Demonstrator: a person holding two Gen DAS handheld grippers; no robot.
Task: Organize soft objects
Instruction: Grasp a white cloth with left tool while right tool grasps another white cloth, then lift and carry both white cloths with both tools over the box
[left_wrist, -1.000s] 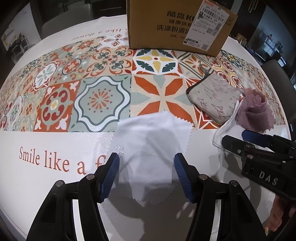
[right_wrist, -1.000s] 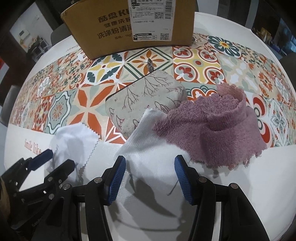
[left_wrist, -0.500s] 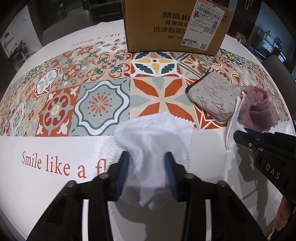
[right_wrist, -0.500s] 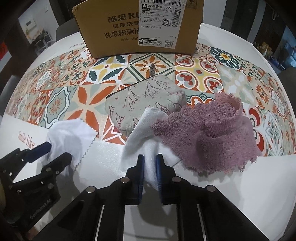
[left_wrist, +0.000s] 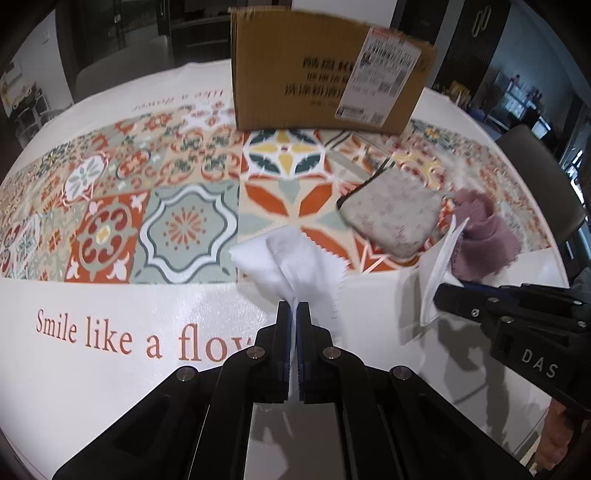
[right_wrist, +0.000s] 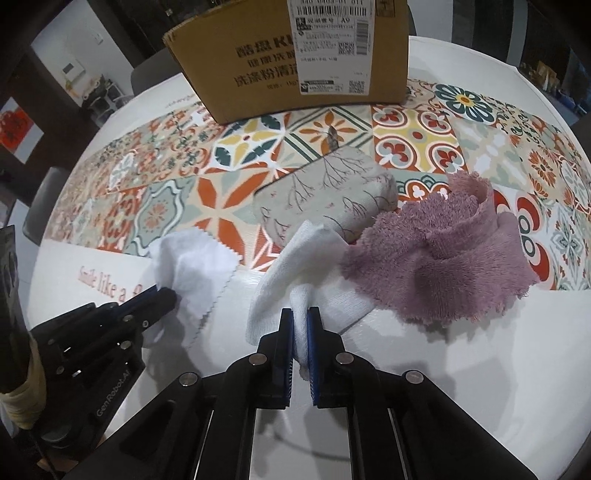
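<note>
My left gripper (left_wrist: 294, 314) is shut on a thin white cloth with zigzag edges (left_wrist: 291, 258), bunched and lifted a little off the table; it also shows in the right wrist view (right_wrist: 192, 266). My right gripper (right_wrist: 300, 321) is shut on a ribbed white towel (right_wrist: 295, 266), raised at its near edge; the left wrist view shows this towel (left_wrist: 441, 266) too. A fluffy mauve towel (right_wrist: 443, 251) lies crumpled to the right, partly over the white towel. A grey pouch with a twig print (right_wrist: 328, 188) lies behind them.
An open cardboard box (right_wrist: 295, 62) with labels stands at the back of the round table (right_wrist: 480, 350), on a tile-patterned cloth. The right gripper's body (left_wrist: 517, 325) sits at the right of the left wrist view. A chair (left_wrist: 535, 184) stands beyond the table's right edge.
Both grippers were open over their cloths a second ago. Both have closed, the left on the thin white cloth and the right on the ribbed towel, and both cloths have lifted and bunched.
</note>
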